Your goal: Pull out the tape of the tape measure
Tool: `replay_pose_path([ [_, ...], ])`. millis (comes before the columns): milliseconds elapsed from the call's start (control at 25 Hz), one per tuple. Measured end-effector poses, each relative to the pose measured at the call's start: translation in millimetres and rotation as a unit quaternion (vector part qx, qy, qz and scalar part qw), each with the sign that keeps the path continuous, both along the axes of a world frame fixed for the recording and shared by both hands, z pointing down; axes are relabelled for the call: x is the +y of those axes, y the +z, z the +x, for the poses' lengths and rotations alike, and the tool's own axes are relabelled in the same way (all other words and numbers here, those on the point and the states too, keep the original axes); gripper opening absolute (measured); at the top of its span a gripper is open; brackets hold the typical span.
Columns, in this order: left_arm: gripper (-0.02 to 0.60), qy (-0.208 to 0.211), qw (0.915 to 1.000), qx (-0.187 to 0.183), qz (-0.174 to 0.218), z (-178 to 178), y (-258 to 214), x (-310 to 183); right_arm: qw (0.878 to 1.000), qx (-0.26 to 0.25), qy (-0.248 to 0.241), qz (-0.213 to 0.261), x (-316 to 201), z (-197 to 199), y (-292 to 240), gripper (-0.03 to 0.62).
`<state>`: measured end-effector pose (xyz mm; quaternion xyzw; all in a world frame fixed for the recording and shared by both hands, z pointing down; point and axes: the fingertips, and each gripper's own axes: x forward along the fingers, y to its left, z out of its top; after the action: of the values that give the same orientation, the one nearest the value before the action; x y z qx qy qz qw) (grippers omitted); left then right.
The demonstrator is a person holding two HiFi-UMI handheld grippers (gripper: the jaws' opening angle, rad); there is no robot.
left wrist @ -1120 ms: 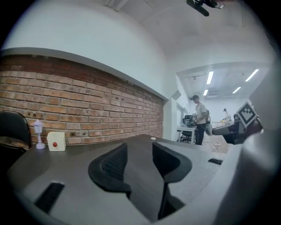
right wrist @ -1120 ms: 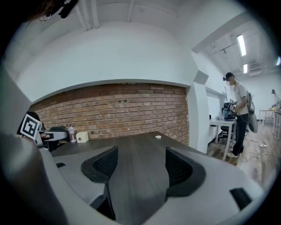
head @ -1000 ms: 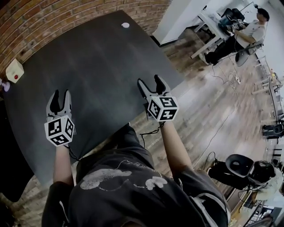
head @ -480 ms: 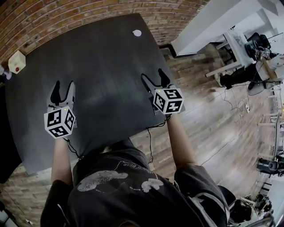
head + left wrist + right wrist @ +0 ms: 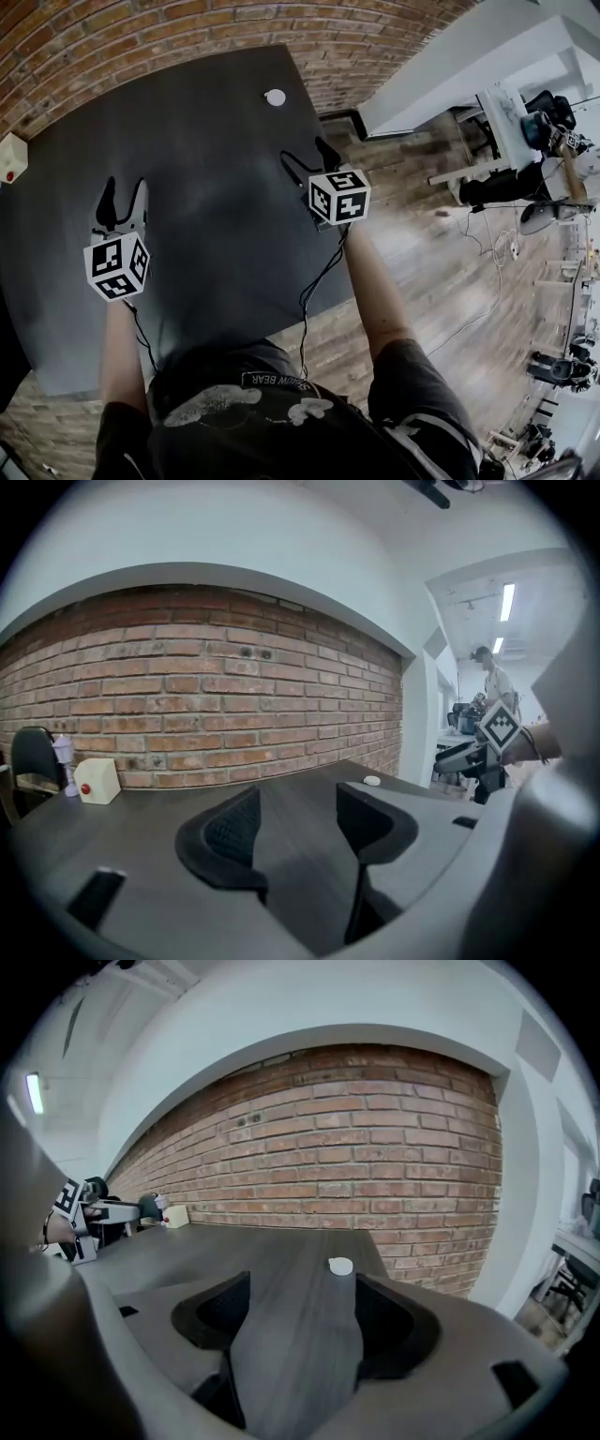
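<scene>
The table (image 5: 206, 141) stands with its far side against the brick wall (image 5: 141, 28). The tape measure (image 5: 275, 97) lies on it near the far right corner, and a box (image 5: 9, 157) sits at the far left. The left gripper (image 5: 123, 187) hangs over the table's left part and the right gripper (image 5: 305, 152) over its right edge, behind the tape measure.

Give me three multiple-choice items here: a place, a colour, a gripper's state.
1. Where does the small white disc lie? A on the wooden floor; B on the dark table near the brick wall; C on a chair.
2. What colour is the button on the cream box? A red; B green; C blue.
3. How do the right gripper's jaws stand? A shut on the disc; B shut, empty; C apart, empty.
Key: B: it sits by the table's far edge; A: a red dot shows on the box; C: bare tabletop shows between them.
</scene>
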<state>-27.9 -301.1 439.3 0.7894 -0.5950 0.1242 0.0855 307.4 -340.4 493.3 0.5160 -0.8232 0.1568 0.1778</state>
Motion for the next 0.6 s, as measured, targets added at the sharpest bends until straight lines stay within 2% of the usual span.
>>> replay_pose_path([
  [240,0.259,-0.008,0.9999,-0.006,-0.004,10.1,16.3,-57.1,0.999,0.012,-0.027,-0.022,-86.9,7.3,29.9,0.333],
  [600,0.260,-0.013,0.9994,-0.007,-0.030,10.3,42.7,-96.2,0.995,0.049,-0.057,-0.060,-164.9,3.1,83.6,0.333],
])
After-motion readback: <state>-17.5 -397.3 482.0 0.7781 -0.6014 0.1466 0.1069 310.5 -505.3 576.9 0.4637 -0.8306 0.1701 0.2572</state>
